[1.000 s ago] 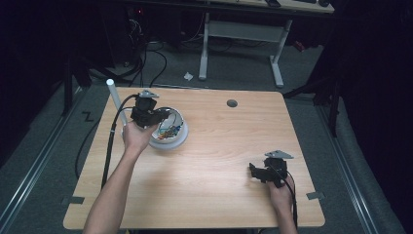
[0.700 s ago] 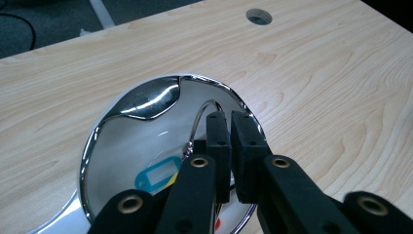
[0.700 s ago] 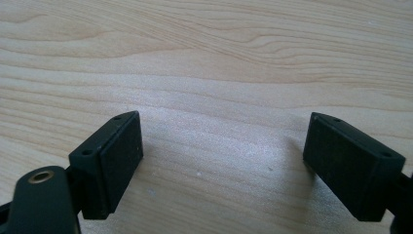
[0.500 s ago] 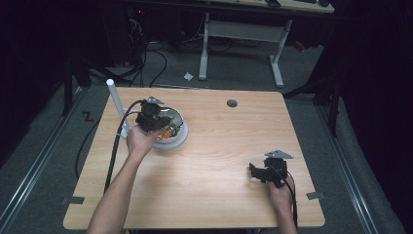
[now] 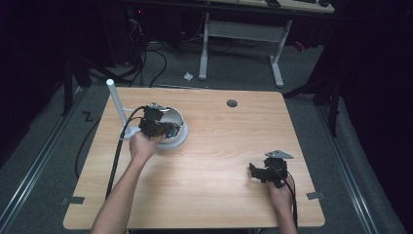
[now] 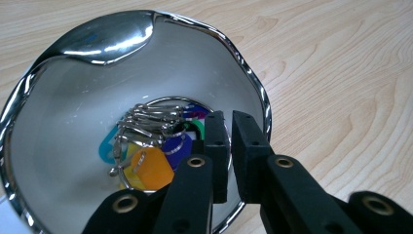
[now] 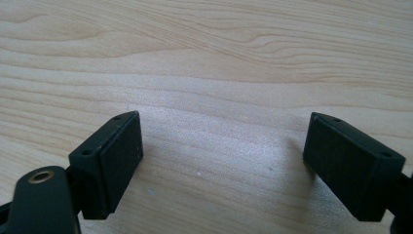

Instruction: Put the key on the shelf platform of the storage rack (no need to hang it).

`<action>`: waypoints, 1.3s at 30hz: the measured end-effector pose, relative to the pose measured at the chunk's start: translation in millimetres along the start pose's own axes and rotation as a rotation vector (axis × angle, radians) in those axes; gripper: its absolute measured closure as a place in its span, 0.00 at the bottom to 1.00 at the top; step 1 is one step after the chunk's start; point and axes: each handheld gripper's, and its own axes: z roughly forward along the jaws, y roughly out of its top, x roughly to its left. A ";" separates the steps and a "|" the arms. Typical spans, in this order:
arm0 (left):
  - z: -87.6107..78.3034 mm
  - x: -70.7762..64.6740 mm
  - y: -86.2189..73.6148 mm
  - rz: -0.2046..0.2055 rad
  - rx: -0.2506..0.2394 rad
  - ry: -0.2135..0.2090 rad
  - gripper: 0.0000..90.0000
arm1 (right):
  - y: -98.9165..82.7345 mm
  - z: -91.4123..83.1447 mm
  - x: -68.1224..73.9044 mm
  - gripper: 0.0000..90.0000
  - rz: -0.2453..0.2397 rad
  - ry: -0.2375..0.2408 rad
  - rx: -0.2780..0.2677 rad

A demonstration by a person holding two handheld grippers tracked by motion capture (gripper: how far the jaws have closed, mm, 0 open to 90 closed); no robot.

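Left gripper (image 6: 225, 127) has shifted over the bowl (image 6: 234, 53) near table's left edge, jaws nearly closed above key tags (image 6: 151, 165), gripping nothing; right gripper (image 7: 221, 156) gapes idle

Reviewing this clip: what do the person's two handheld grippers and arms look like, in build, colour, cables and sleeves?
Both grippers are black. The left gripper has two flat rectangular jaws on arms with brass-coloured rivets; a black cable trails from it. The right gripper has the same blocky black jaws, a grey three-cornered plate on top and its own cable. Both forearms are bare, no sleeves in view.
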 end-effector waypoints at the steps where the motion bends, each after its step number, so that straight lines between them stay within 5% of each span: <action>1: -1.6 0.3 -1.0 -0.003 -0.005 -0.001 0.93 | 0.0 0.0 0.0 0.16 0.000 0.000 0.000; 6: -13.2 -0.9 -4.2 -0.012 -0.038 -0.010 0.84 | 0.0 0.0 -0.1 0.16 -0.001 -0.001 -0.001; 12: -28.4 -5.3 -7.3 -0.029 -0.080 -0.011 0.56 | 0.0 0.0 0.0 0.16 0.000 0.000 0.000; 18: -38.3 -11.8 -6.9 -0.020 -0.097 -0.002 0.47 | 0.0 0.0 0.0 0.16 0.000 0.000 0.001; 39: -71.1 -26.9 -23.9 -0.032 -0.181 -0.012 0.41 | 0.0 0.0 -0.1 0.16 -0.001 0.000 0.000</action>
